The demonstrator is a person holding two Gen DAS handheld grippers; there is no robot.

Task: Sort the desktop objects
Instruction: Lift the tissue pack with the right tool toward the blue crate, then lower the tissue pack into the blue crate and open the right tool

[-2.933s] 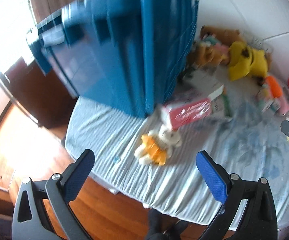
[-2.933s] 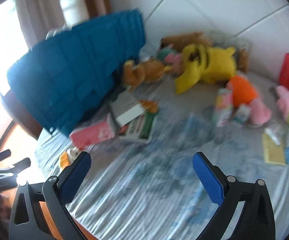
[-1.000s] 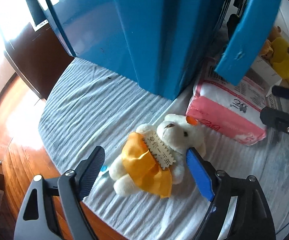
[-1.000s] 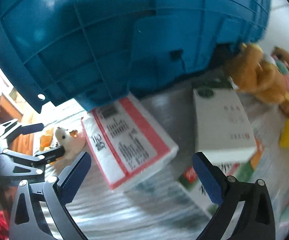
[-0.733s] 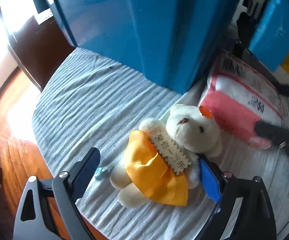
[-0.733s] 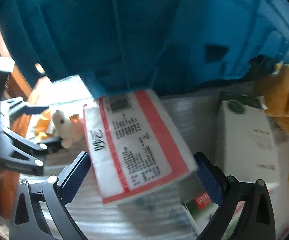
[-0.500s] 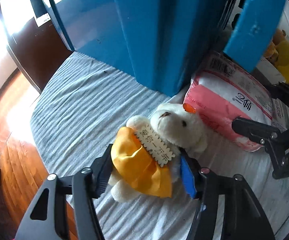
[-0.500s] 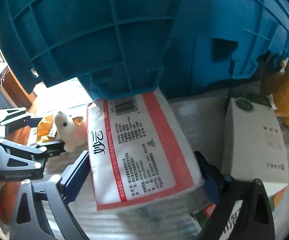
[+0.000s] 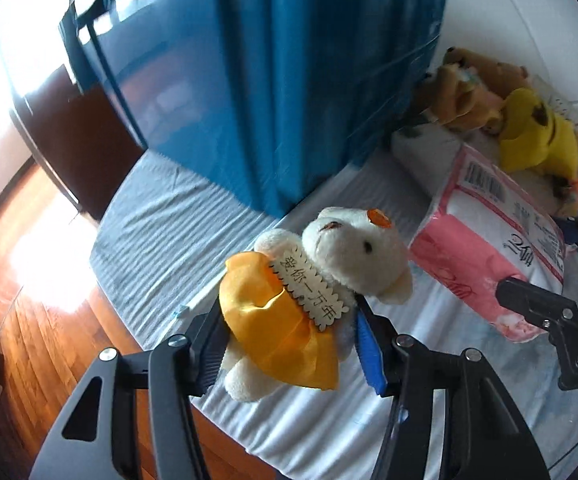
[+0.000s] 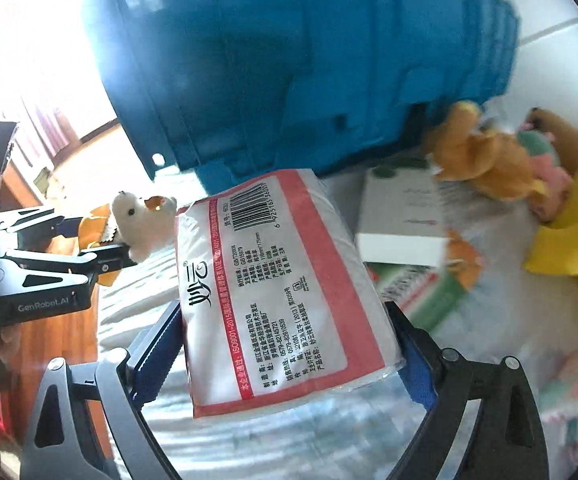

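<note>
A white teddy bear [image 9: 349, 248] in a yellow dress hangs above the striped cloth, and my left gripper [image 9: 285, 332] is shut on its body. The right wrist view shows the same bear [image 10: 141, 220] in the left gripper [image 10: 93, 238] at the left. A pink and white tissue pack [image 10: 281, 288] fills the middle of the right wrist view. My right gripper [image 10: 281, 320] is shut on it, with a pad pressing on each long side. In the left wrist view the tissue pack [image 9: 489, 240] sits at the right, between the right gripper's [image 9: 543, 254] black fingers.
A big blue plastic crate [image 9: 289, 60] stands just behind both held things. Beside it lie a white box [image 10: 401, 216], brown plush toys [image 9: 465, 92] and a yellow plush toy [image 9: 537, 136]. The cloth-covered table's edge [image 9: 161, 232] drops to a wooden floor at the left.
The left jaws closed on the bear and lifted it off the cloth. The right jaws closed on the tissue pack and raised it too.
</note>
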